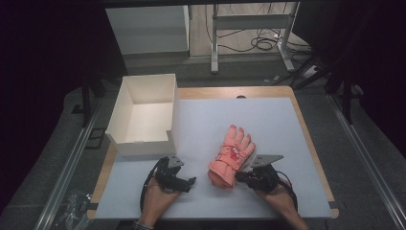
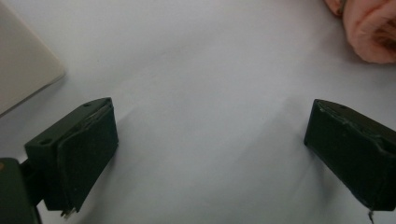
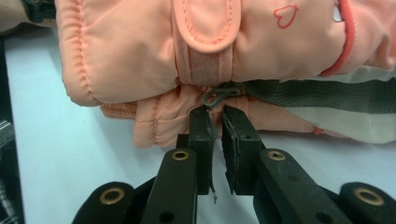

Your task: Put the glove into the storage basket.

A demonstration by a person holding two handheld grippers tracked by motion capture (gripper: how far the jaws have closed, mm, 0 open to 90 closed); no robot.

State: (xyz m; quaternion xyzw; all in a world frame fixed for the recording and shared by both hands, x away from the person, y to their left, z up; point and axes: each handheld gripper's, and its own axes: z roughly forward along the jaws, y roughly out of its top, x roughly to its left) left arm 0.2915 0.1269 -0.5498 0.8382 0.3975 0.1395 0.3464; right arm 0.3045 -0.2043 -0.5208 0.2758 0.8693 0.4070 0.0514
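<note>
Padded salmon-pink glove (image 1: 232, 154), strapped cuff

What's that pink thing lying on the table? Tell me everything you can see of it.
It is a padded winter glove in salmon pink, looking like a pair stacked, of smooth quilted fabric. It lies flat on the white table mat, fingers pointing away from the person, cuff toward them. A strap crosses the wrist, a small red heart outline sits on the back, and a grey-and-cream panel shows underneath. A small dark hook hangs at its edge, where the right gripper, nearly shut, meets it.
</note>
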